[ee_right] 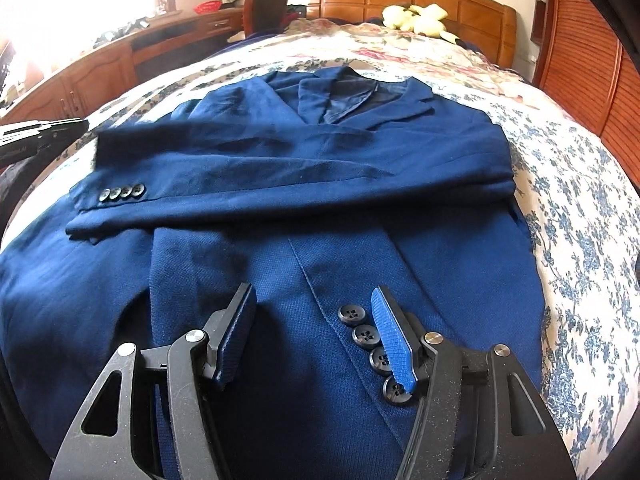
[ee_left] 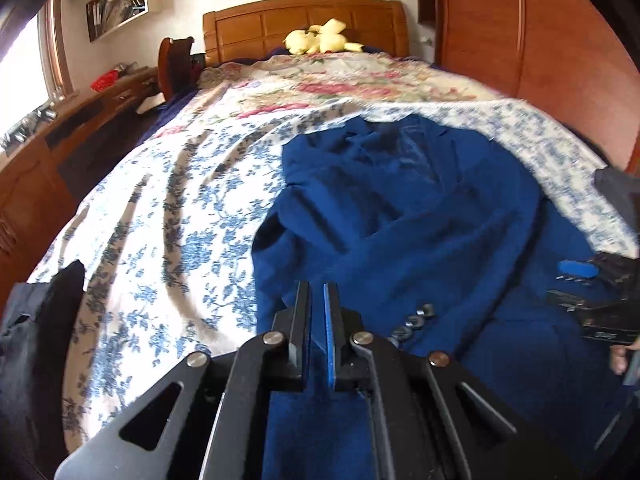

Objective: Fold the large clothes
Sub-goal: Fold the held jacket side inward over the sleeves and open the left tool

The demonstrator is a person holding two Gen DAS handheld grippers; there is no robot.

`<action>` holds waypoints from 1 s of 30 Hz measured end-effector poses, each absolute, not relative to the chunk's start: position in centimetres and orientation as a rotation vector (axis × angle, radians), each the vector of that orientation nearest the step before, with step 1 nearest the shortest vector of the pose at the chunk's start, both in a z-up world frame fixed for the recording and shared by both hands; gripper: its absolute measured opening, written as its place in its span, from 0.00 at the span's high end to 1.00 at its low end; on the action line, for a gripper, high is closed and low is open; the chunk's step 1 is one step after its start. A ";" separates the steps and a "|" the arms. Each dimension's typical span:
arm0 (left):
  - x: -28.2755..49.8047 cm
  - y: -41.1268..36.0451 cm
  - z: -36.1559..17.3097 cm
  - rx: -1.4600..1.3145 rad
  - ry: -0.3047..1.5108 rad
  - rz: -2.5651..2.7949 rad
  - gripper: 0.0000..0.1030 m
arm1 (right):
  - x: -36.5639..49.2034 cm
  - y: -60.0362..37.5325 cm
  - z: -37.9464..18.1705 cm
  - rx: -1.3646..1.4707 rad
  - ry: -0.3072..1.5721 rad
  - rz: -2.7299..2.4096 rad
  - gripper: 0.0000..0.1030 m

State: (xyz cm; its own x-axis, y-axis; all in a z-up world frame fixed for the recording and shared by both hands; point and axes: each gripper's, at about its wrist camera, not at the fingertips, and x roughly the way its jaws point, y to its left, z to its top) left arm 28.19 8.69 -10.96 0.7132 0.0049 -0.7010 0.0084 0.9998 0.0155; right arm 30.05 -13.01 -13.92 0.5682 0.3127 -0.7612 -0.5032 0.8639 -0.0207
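Note:
A dark blue suit jacket lies face up on the bed, collar toward the headboard. One sleeve is folded across the chest, its cuff buttons at the left. My right gripper stands open low over the jacket's lower front, a row of several black buttons against its right finger. I cannot tell whether its pads touch the cloth. My left gripper is shut with nothing seen between its pads, held above the jacket's near left edge. It also shows as the left gripper beside the sleeve end.
The bed carries a blue floral quilt and a yellow plush toy by the wooden headboard. A wooden wardrobe stands on the right and a desk on the left. Dark clothing lies at the bed's near left corner.

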 end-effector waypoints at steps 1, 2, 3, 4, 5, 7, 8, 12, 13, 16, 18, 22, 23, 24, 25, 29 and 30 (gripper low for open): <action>27.7 8.8 -10.5 0.015 0.767 -0.003 0.96 | 30.1 -13.0 -13.9 -0.248 0.838 0.483 0.40; 27.3 8.9 -10.2 0.016 0.760 -0.005 0.96 | 30.1 -13.0 -13.9 -0.248 0.837 0.482 0.40; 27.0 8.9 -10.0 0.016 0.757 -0.008 0.96 | 30.1 -13.0 -13.9 -0.247 0.837 0.481 0.40; 26.3 8.9 -9.7 0.016 0.750 -0.012 0.93 | 30.2 -13.0 -13.9 -0.246 0.836 0.480 0.40; 25.8 8.9 -9.6 0.018 0.748 -0.013 0.90 | 30.2 -13.0 -13.9 -0.247 0.835 0.478 0.40; 24.8 8.8 -9.6 0.026 0.744 -0.012 0.88 | 30.2 -13.0 -13.9 -0.249 0.834 0.476 0.40; 24.1 8.7 -9.6 0.036 0.742 -0.011 0.88 | 30.1 -13.0 -13.9 -0.251 0.832 0.474 0.40; 21.7 8.6 -10.1 0.064 0.743 -0.008 0.87 | 29.9 -12.9 -14.0 -0.258 0.829 0.471 0.40; 21.1 8.6 -10.3 0.069 0.742 -0.004 0.87 | 29.9 -12.9 -14.0 -0.258 0.829 0.471 0.40; 19.3 8.8 -11.1 0.065 0.753 0.005 0.87 | 30.0 -12.9 -14.0 -0.256 0.828 0.467 0.40; 18.2 9.1 -11.8 0.054 0.770 0.004 0.86 | 30.0 -13.0 -14.0 -0.253 0.828 0.463 0.40; 16.4 9.5 -13.1 0.053 0.801 0.015 0.86 | 30.0 -13.0 -14.0 -0.257 0.825 0.457 0.40; 16.0 9.5 -13.4 0.056 0.807 0.020 0.85 | 30.0 -13.1 -14.0 -0.259 0.824 0.455 0.40; 15.6 9.6 -13.6 0.058 0.811 0.023 0.85 | 30.0 -13.1 -14.1 -0.260 0.824 0.453 0.40; 15.3 9.7 -14.0 0.059 0.819 0.026 0.85 | 30.0 -13.1 -14.1 -0.261 0.824 0.452 0.40; 14.1 10.1 -15.1 0.069 0.847 0.035 0.85 | 30.1 -13.1 -14.2 -0.256 0.828 0.453 0.40; 14.0 10.2 -15.3 0.072 0.851 0.037 0.85 | 30.1 -13.1 -14.2 -0.256 0.829 0.453 0.40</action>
State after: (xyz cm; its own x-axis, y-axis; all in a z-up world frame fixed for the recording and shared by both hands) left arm 13.97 10.17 -15.29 0.6587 0.0611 -0.7499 -0.0036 0.9969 0.0780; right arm 30.05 -13.10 -14.20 0.5886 0.2860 -0.7561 -0.4821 0.8750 -0.0443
